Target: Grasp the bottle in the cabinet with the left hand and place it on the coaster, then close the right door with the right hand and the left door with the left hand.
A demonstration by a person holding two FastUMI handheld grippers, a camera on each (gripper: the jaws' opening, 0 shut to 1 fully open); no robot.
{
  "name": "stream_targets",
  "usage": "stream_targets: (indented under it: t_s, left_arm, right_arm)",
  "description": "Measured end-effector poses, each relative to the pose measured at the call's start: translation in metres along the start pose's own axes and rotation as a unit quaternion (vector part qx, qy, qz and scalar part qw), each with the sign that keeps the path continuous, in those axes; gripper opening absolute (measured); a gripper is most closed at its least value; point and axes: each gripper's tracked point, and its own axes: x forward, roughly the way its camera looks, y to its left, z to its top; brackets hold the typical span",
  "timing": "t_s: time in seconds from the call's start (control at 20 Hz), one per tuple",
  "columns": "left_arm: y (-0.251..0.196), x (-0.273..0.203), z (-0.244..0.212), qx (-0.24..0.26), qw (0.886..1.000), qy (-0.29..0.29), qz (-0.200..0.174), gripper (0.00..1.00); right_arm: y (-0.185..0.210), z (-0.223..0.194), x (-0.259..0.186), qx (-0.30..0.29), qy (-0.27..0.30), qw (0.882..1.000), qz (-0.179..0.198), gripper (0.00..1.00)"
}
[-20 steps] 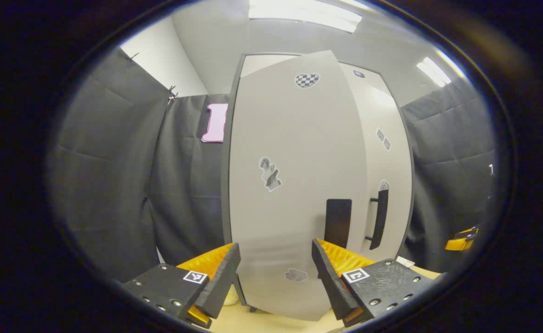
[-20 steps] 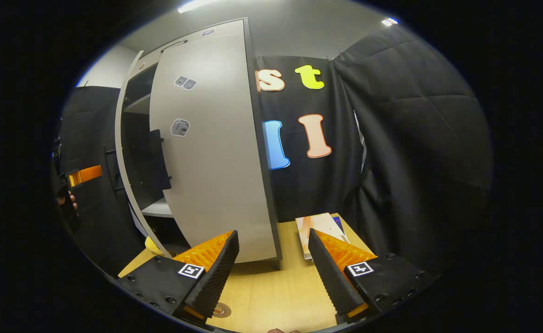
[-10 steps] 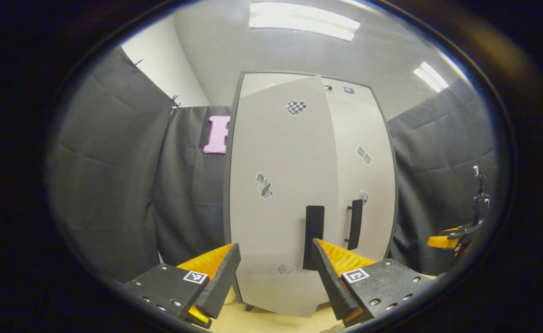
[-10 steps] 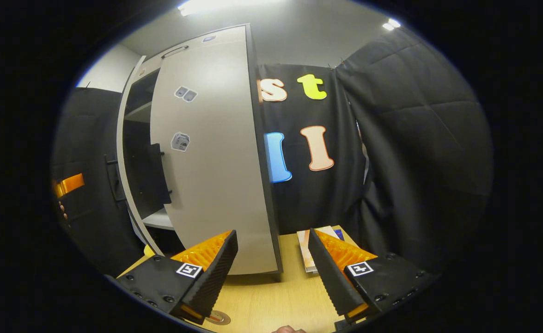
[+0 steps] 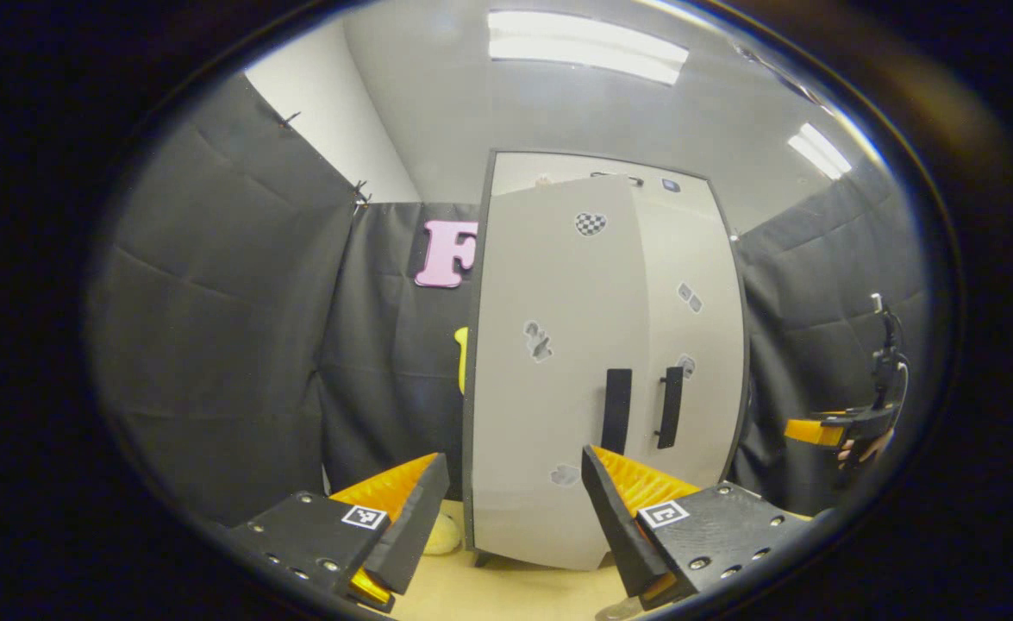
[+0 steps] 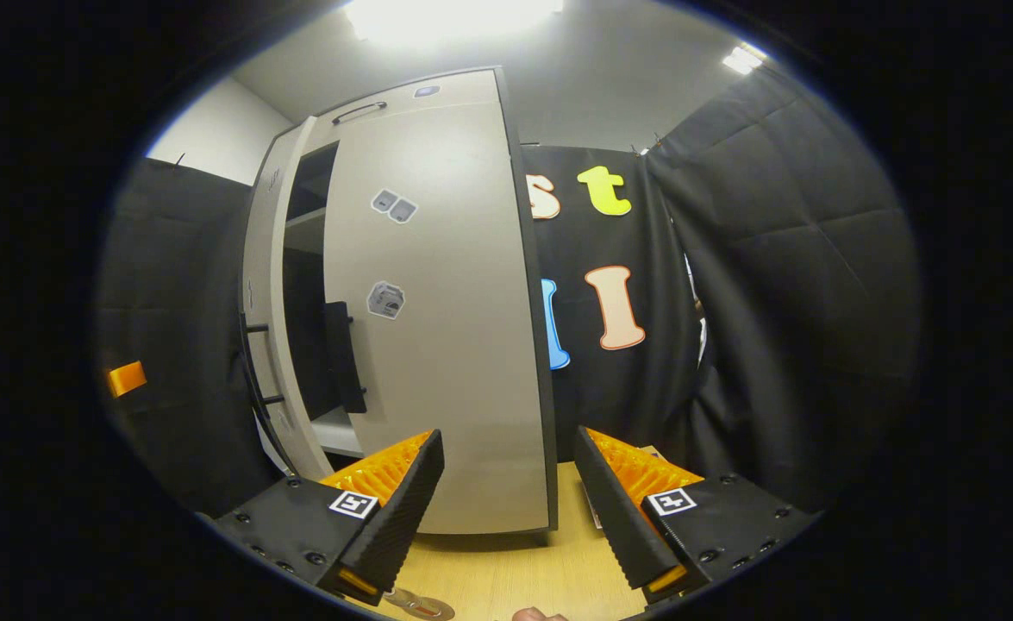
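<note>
Left door [image 5: 549, 371] stood slightly ajar; right door [image 6: 437, 310] sat flush. Both grippers, left gripper [image 5: 515, 517] and right gripper [image 6: 510, 509], gaped wide, empty. I judged a flat push near the handle [image 5: 616, 410] best.

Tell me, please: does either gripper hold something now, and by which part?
Nothing is held. The left gripper and the right gripper are both open and empty.

A recording booth set up indoors, not a lived-in home: black quilted cloth [image 5: 213, 345] hangs as walls on both sides of a tall pale cabinet [image 5: 601, 371], clipped up beneath a plain white ceiling with strip lights [image 5: 588, 47]. The cabinet, dotted with small printed marker stickers [image 5: 590, 223], stands on a light wooden tabletop [image 6: 515, 569].
</note>
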Motion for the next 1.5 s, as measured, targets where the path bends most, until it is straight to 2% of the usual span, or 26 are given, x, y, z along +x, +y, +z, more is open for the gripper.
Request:
stream_targets:
  t_s: [0.25, 0.3, 0.4, 0.45, 0.5, 0.55, 0.65, 0.7, 0.8, 0.9, 0.95, 1.0, 1.15, 1.2, 1.25, 1.5]
  left_arm:
    - [0.031, -0.014, -0.001, 0.003, 1.000, 0.003, 0.018, 0.90]
    - [0.034, -0.017, -0.002, 0.003, 1.000, 0.003, 0.020, 0.90]
    - [0.043, -0.020, 0.001, 0.003, 1.000, 0.001, 0.026, 0.89]
    - [0.045, -0.020, 0.002, 0.002, 1.000, 0.000, 0.026, 0.89]
    - [0.045, -0.019, 0.003, 0.002, 1.000, -0.002, 0.026, 0.90]
    - [0.049, -0.019, 0.002, 0.002, 1.000, -0.003, 0.026, 0.90]
    - [0.056, -0.016, 0.003, 0.005, 1.000, -0.003, 0.030, 0.90]
    - [0.059, -0.014, 0.003, 0.007, 0.999, -0.002, 0.033, 0.90]
    - [0.065, -0.009, -0.001, 0.008, 0.999, 0.002, 0.033, 0.89]
    - [0.069, -0.002, -0.006, 0.006, 1.000, 0.005, 0.024, 0.90]
    - [0.069, 0.000, -0.010, 0.004, 1.000, 0.007, 0.016, 0.96]
    - [0.069, 0.003, -0.013, 0.003, 1.000, 0.010, 0.007, 0.90]
    - [0.073, 0.009, -0.022, -0.002, 1.000, 0.011, -0.018, 0.90]
    - [0.073, 0.012, -0.026, -0.006, 1.000, 0.013, -0.024, 0.96]
    - [0.073, 0.015, -0.029, -0.010, 0.999, 0.019, -0.028, 0.90]
    - [0.064, 0.027, -0.022, 0.003, 0.999, 0.018, -0.050, 0.90]
  right_arm:
    - [0.017, -0.004, -0.007, -0.004, 0.004, 1.000, 0.000, 0.98]
    - [0.019, -0.004, -0.008, -0.004, 0.005, 1.000, -0.001, 0.92]
    - [0.023, -0.002, -0.008, -0.002, 0.003, 1.000, -0.004, 0.92]
    - [0.023, 0.001, -0.008, -0.002, 0.000, 1.000, -0.007, 0.98]
    - [0.024, 0.003, -0.008, -0.002, -0.003, 1.000, -0.010, 0.98]
    - [0.025, 0.005, -0.009, -0.003, -0.005, 1.000, -0.013, 0.92]
    - [0.026, 0.008, -0.010, -0.003, -0.009, 1.000, -0.022, 0.92]
    - [0.026, 0.010, -0.010, -0.003, -0.012, 1.000, -0.026, 0.98]
    - [0.028, 0.011, -0.010, -0.004, -0.014, 0.999, -0.035, 0.98]
    - [0.030, 0.013, -0.014, -0.003, -0.019, 0.999, -0.047, 0.97]
    - [0.030, 0.013, -0.014, -0.003, -0.021, 0.998, -0.055, 0.97]
    - [0.032, 0.012, -0.016, -0.002, -0.022, 0.998, -0.061, 0.98]
    - [0.034, 0.008, -0.022, 0.000, -0.025, 0.996, -0.085, 0.97]
    - [0.034, 0.007, -0.025, -0.001, -0.023, 0.995, -0.093, 0.98]
    - [0.035, 0.005, -0.028, -0.001, -0.020, 0.995, -0.097, 0.98]
    - [0.031, 0.006, -0.029, -0.016, -0.027, 0.993, -0.111, 0.98]
